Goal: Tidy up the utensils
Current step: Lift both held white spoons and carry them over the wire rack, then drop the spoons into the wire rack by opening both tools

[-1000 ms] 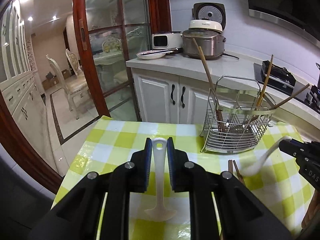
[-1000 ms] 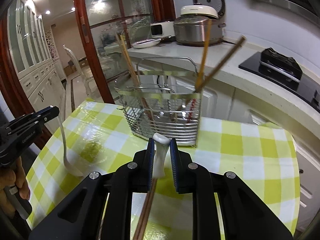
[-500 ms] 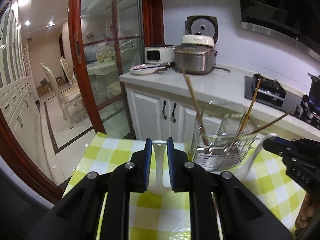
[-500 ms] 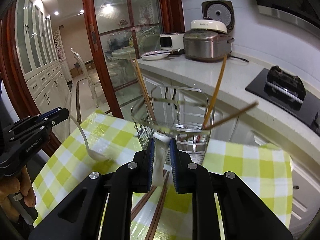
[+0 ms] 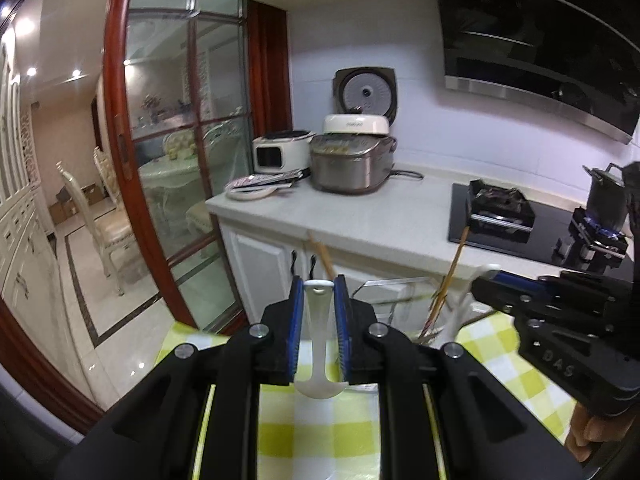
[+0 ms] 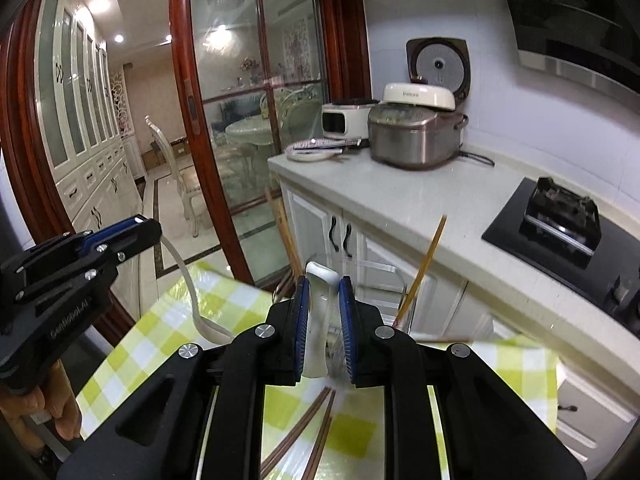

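Note:
My left gripper (image 5: 318, 284) is shut on a white spoon (image 5: 318, 344), bowl hanging down, held high above the yellow-checked table (image 5: 320, 432). My right gripper (image 6: 324, 282) is shut on a second white spoon (image 6: 316, 320), also raised. The wire utensil basket (image 5: 400, 300) with several wooden chopsticks (image 5: 450, 276) stands at the table's far edge, mostly hidden behind the grippers. In the right wrist view the left gripper (image 6: 136, 228) shows at left with its spoon (image 6: 196, 300). In the left wrist view the right gripper (image 5: 484, 280) shows at right. Two chopsticks (image 6: 304, 436) lie on the table.
Behind the table runs a white counter (image 5: 380, 216) with a rice cooker (image 5: 352, 160), a small white appliance (image 5: 280, 152), a plate (image 5: 256, 192) and a black hob (image 5: 500, 216). A glass door with a red frame (image 5: 120, 160) stands at left.
Both grippers have risen and tilted up with their spoons. The basket has dropped low in both views and the table fills less of the frame.

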`<action>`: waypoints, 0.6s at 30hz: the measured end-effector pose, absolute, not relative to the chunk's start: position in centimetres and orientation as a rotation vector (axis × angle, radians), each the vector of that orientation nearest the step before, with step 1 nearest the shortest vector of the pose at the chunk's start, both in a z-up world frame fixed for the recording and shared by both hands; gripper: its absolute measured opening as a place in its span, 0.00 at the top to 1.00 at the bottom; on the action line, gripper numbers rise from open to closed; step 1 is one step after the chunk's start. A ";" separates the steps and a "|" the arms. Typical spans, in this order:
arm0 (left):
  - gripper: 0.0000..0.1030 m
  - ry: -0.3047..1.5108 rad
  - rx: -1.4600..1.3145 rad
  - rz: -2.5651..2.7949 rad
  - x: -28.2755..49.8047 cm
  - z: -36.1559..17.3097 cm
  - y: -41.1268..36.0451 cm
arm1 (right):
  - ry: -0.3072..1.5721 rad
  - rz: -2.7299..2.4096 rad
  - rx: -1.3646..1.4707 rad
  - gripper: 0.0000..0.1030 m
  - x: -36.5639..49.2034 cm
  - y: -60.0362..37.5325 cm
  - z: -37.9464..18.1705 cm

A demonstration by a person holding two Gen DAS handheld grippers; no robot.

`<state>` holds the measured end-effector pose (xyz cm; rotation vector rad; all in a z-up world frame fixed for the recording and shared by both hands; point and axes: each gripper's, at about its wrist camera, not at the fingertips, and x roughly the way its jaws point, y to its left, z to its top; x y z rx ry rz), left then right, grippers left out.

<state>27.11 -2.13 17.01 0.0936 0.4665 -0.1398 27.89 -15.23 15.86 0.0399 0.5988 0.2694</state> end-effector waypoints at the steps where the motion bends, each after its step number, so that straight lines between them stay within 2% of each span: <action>1: 0.85 0.459 0.096 -0.147 27.3 17.5 -2.5 | 0.592 0.264 0.040 0.83 28.2 -15.3 16.3; 9: 0.85 0.423 0.088 -0.197 30.1 20.1 -5.2 | 0.585 0.231 0.033 0.83 31.2 -16.0 17.2; 18: 0.85 0.499 0.011 -0.221 34.5 16.1 -6.0 | 0.650 0.234 0.040 0.84 34.4 -16.9 12.9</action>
